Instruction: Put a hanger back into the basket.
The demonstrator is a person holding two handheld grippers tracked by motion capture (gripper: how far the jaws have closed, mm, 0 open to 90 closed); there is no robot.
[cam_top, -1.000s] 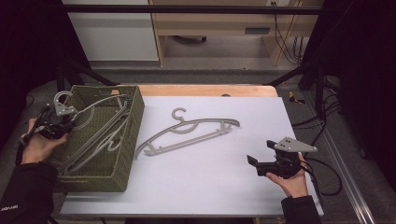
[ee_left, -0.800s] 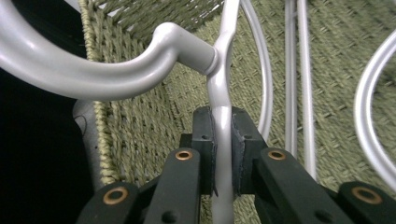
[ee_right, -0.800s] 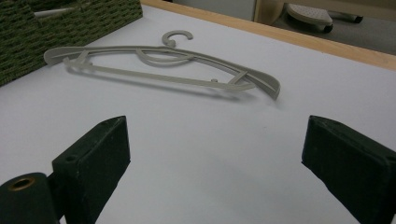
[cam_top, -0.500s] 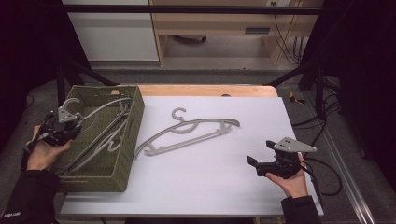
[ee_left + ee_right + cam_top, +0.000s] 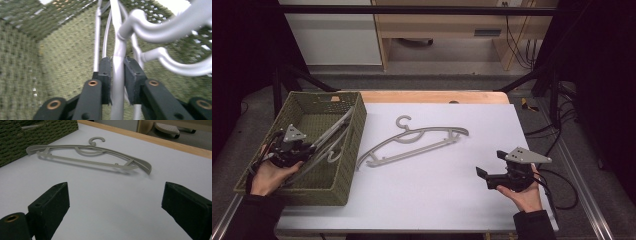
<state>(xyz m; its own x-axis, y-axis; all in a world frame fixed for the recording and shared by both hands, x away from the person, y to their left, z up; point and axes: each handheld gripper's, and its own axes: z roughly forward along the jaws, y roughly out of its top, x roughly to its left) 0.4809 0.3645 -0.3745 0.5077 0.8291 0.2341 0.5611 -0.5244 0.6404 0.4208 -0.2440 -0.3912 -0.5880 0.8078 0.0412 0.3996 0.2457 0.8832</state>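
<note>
A woven green basket (image 5: 357,130) stands at the table's left with several grey plastic hangers (image 5: 329,137) lying in it. My left gripper (image 5: 308,149) reaches into the basket from its left side. In the left gripper view the jaws of that left gripper (image 5: 117,62) straddle the straight bar of one hanger (image 5: 118,42). They have just been opening, and the pads stand slightly off the bar. Another grey hanger (image 5: 412,142) lies flat mid-table. My right gripper (image 5: 490,166) hovers open and empty at the near right, pointing at that hanger (image 5: 87,157).
White sheet (image 5: 437,200) covers the table, with a wooden edge (image 5: 432,96) at the back. The basket wall (image 5: 62,50) closes in around my left gripper. A cable (image 5: 557,200) trails off the right gripper. Dark frame bars stand at both sides.
My left hand and gripper have come down and toward the near side of the basket, and the hanger now lies lower inside it. The right gripper has stayed put.
</note>
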